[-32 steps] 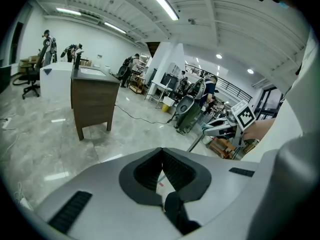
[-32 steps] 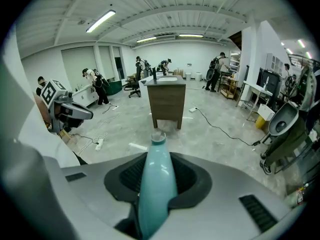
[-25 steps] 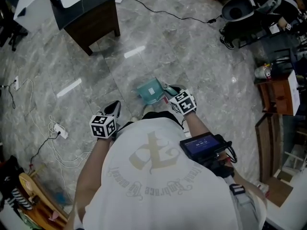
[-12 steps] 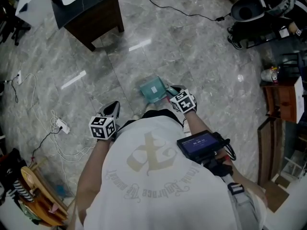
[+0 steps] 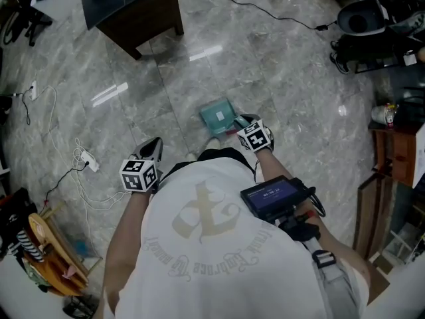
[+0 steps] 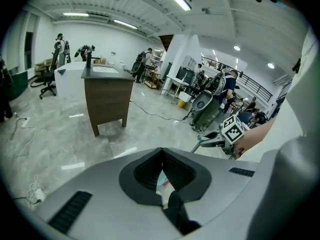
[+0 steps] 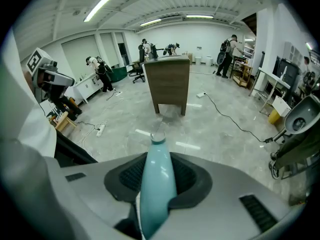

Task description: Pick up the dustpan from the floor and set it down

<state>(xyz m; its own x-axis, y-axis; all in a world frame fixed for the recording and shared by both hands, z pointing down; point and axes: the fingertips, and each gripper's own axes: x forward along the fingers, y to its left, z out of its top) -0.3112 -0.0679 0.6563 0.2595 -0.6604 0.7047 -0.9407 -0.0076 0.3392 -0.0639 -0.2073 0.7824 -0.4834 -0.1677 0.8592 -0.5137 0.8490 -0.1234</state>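
The teal dustpan [image 5: 218, 116] hangs low over the grey marble floor just in front of the person, pan end away from the body. My right gripper [image 5: 238, 122] is shut on its handle. In the right gripper view the teal handle [image 7: 158, 179] runs up between the dark pads, its tip poking out past them. My left gripper [image 5: 155, 145] hangs at the person's left side, apart from the dustpan. Its jaws [image 6: 161, 151] meet at the tips and nothing is clamped between them. From the left gripper view, the right gripper [image 6: 212, 137] shows at the right.
A dark wooden cabinet [image 5: 136, 12] stands on the floor at the upper left. Cables and a power strip [image 5: 88, 162] lie on the left. Black machines [image 5: 372, 18] and wooden furniture [image 5: 392, 145] crowd the right side. A screen device [image 5: 272, 197] hangs at the person's waist.
My right gripper has sunk toward the floor with the dustpan still in it. The left gripper has shifted only a little.
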